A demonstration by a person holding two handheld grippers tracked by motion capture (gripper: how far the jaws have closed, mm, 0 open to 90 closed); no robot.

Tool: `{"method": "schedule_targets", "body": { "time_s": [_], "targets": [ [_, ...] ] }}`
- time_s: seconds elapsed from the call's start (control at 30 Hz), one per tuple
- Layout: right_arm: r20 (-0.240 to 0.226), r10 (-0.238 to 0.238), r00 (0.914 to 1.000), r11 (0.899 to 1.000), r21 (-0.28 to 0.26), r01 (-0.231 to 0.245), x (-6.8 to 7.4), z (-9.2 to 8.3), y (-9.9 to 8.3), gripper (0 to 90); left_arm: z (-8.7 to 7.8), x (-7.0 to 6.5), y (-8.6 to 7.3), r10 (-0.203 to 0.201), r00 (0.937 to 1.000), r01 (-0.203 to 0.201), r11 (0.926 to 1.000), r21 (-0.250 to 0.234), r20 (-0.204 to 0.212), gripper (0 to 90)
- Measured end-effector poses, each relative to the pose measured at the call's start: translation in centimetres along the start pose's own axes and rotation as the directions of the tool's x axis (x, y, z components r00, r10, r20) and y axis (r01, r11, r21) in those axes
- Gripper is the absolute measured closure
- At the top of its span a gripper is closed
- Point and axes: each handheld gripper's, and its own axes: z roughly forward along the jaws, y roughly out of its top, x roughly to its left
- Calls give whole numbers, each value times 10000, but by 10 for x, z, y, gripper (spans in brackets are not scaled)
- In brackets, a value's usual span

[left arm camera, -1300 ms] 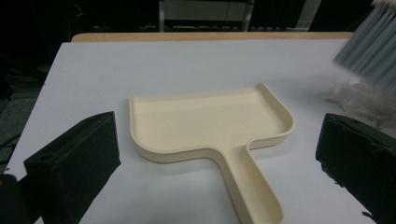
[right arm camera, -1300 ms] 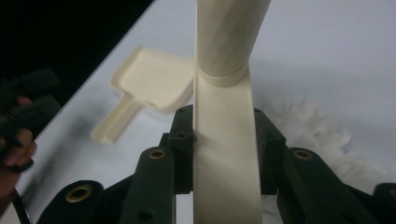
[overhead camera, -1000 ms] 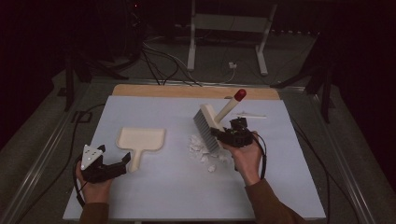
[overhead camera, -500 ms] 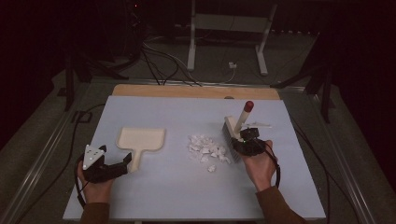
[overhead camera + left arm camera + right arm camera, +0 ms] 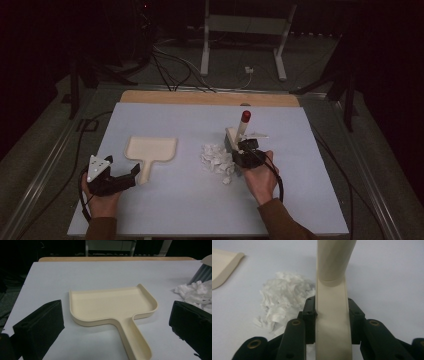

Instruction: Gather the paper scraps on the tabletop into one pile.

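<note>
A cream dustpan (image 5: 150,149) lies flat on the pale blue table top (image 5: 175,200), left of centre. My left gripper (image 5: 125,175) rests open just in front of it; in the left gripper view the dustpan (image 5: 112,305) lies ahead and its handle runs back between the wide-apart jaws without touching them. A pile of white paper scraps (image 5: 217,159) sits mid-table. My right gripper (image 5: 244,150) is shut on a cream brush (image 5: 243,125) with a red handle tip, held upright at the pile's right edge. The right gripper view has the brush handle (image 5: 333,302) clamped between the jaws beside the scraps (image 5: 284,297).
A wooden strip (image 5: 210,98) runs along the table's far edge. Cables (image 5: 170,65) and a stand's metal legs (image 5: 205,45) lie on the dark floor beyond. Bare table top stretches right of the brush and along the near edge.
The right gripper swung the brush from a tilt over the pile out to the right, then lowered it against the pile's right side, handle more upright. The left gripper has stayed still.
</note>
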Motion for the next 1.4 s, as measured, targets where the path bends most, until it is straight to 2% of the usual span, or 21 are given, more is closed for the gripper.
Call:
{"method": "schedule_targets", "body": {
  "time_s": [0.23, 0.37, 0.7, 0.77, 0.9, 1.13, 1.4],
  "targets": [
    [-298, -224, 9993, 9997, -32, 223, 14, 2, 2, 680, 0, 0, 0, 1, 10000, -1, 10000, 8, -4, 4],
    [-421, -385, 9984, 9993, -28, 384, 13, 2, 2, 680, -1, 0, 0, -33, 10000, 33, 10000, -13, 4, 4],
    [-348, -405, 9986, 9986, -357, 392, -10, -6, 5, 679, 0, 0, 0, -4, 10000, 4, 10000, 19, 2, 4],
    [-514, -506, 9974, 9980, -411, 485, -15, -6, 5, 678, 1, -1, 0, 1, 10000, -1, 10000, 38, 7, 5],
    [-489, -650, 9967, 9961, -624, 619, -20, -8, 5, 678, 1, -1, 0, 7, 10000, -7, 10000, 37, 15, 5],
    [30, -686, 9976, 9932, -936, 686, -32, -12, 8, 677, 0, 0, 0, 7, 10000, -7, 10000, 43, 6, 5],
    [432, -152, 9990, 9957, -903, 191, -61, -16, 7, 676, 1, -1, 0, -3, 10000, 3, 10000, 45, 6, 5]
  ]
}}
